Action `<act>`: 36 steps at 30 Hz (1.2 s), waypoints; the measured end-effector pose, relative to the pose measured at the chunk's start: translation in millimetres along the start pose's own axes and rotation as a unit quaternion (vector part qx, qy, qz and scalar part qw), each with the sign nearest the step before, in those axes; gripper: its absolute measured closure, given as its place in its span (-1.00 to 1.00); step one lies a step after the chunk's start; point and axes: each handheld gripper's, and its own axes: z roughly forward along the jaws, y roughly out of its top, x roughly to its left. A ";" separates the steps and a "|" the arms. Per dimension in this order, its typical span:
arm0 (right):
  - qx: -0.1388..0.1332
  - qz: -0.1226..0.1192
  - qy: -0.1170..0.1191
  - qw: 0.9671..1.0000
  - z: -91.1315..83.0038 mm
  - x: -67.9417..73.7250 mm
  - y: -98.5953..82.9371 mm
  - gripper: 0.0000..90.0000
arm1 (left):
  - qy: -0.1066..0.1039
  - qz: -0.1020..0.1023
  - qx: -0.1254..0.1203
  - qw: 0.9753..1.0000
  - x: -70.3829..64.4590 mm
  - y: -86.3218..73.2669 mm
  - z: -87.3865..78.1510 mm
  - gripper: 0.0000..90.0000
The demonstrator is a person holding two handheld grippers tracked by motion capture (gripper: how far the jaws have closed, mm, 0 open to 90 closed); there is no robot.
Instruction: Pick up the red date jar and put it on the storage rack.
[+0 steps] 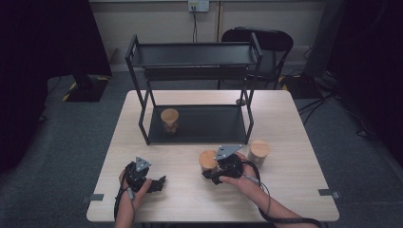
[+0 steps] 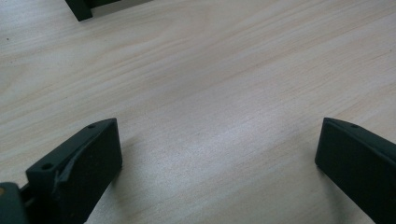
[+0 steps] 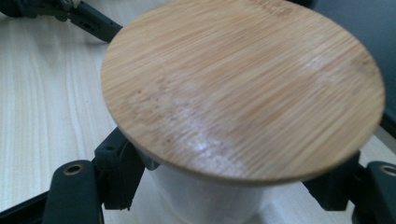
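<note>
A white jar with a round bamboo lid (image 1: 208,159) stands on the wooden table (image 1: 190,199), front centre. My right gripper (image 1: 212,175) is shut on its body just under the lid; in the right gripper view the lid (image 3: 243,88) hides the jaw tips, and the right gripper (image 3: 224,191) has a jaw on each side of the white body. To the left, my left gripper (image 1: 161,183) rests low on the table, open. The left gripper view has the left gripper (image 2: 219,140) wide apart over bare wood.
A black two-tier rack (image 1: 195,52) stands at the table's back, one lidded jar (image 1: 169,118) on its lower shelf. Another lidded jar (image 1: 259,149) stands right of the held one. A black chair (image 1: 266,42) is behind the table. A rack foot (image 2: 81,7) is ahead of the left gripper.
</note>
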 end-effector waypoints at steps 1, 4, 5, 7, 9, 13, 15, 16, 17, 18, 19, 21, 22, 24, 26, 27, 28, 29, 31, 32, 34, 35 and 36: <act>0.001 0.001 -0.001 1.000 0.3 -0.8 0.9 -0.44 | 0.000 0.000 0.000 1.000 0.0 0.0 0.0 -1.00; 0.001 0.004 -0.003 1.000 1.3 -3.3 3.6 -0.44 | 0.000 0.000 0.000 1.000 0.0 0.0 0.0 -1.00; 0.001 0.004 -0.004 1.000 1.6 -3.8 4.2 -0.44 | 0.000 0.000 0.000 1.000 0.0 0.0 0.0 -1.00; 0.001 0.005 -0.004 1.000 2.6 -5.4 5.6 -0.44 | 0.000 0.000 0.000 1.000 0.0 0.0 0.0 -1.00; 0.002 0.003 -0.006 1.000 3.7 -6.4 7.1 -0.44 | 0.000 0.000 0.000 1.000 0.0 0.0 0.0 -1.00; 0.002 0.005 -0.007 1.000 5.5 -8.6 9.7 -0.44 | 0.000 0.000 0.000 1.000 0.0 0.0 0.0 -1.00; 0.004 0.004 -0.009 1.000 6.7 -9.6 11.0 -0.44 | 0.000 0.000 0.000 1.000 0.0 0.0 0.0 -1.00; 0.005 0.004 -0.009 1.000 7.1 -10.1 11.6 -0.44 | 0.000 0.000 0.000 1.000 0.0 0.0 0.0 -1.00; 0.005 0.004 -0.011 1.000 7.7 -10.6 12.2 -0.44 | 0.000 0.000 0.000 1.000 0.0 0.0 0.0 -1.00; 0.006 0.003 -0.012 1.000 8.1 -11.1 13.0 -0.44 | 0.000 0.000 0.000 1.000 0.0 0.0 0.0 -1.00; 0.007 0.004 -0.012 1.000 8.4 -11.5 13.8 -0.44 | 0.000 0.000 0.000 1.000 0.0 0.0 0.0 -1.00; 0.006 0.004 -0.013 1.000 9.0 -12.6 15.6 -0.44 | 0.000 0.000 0.000 1.000 0.0 0.0 0.0 -1.00; 0.005 0.004 -0.014 1.000 9.2 -13.3 16.7 -0.44 | 0.000 0.000 0.000 1.000 0.0 0.0 0.0 -1.00; 0.004 0.006 -0.015 1.000 9.5 -14.5 18.9 -0.44 | 0.000 0.000 0.000 1.000 0.0 0.0 0.0 -1.00; 0.005 0.004 -0.017 1.000 9.8 -15.6 21.6 -0.44 | 0.000 0.000 0.000 1.000 0.0 0.0 0.0 -1.00; 0.005 0.003 -0.019 1.000 10.1 -16.2 22.9 -0.44 | 0.000 0.000 0.000 1.000 0.0 0.0 0.0 -1.00; 0.006 0.003 -0.020 1.000 10.3 -16.6 24.0 -0.44 | 0.000 0.000 0.000 1.000 0.1 0.0 0.0 -1.00; 0.005 0.003 -0.021 1.000 10.6 -17.2 25.0 -0.44 | 0.000 0.000 0.000 1.000 0.1 0.0 0.0 -1.00; 0.005 0.004 -0.022 1.000 11.5 -18.1 26.8 -0.44 | 0.000 0.000 0.000 1.000 0.1 0.0 0.0 -1.00; 0.005 0.005 -0.021 1.000 12.1 -18.5 27.4 -0.44 | 0.000 0.000 0.000 1.000 0.1 0.0 0.0 -1.00; 0.005 0.006 -0.023 1.000 13.8 -19.2 28.9 -0.44 | 0.000 0.001 0.000 1.000 0.2 0.0 -0.1 -1.00; 0.006 0.006 -0.023 1.000 14.5 -19.5 29.4 -0.44 | -0.001 0.001 0.000 1.000 0.2 0.0 -0.1 -1.00; 0.006 0.006 -0.024 1.000 15.3 -19.9 30.1 -0.44 | -0.001 0.001 0.000 1.000 0.2 0.0 -0.1 -1.00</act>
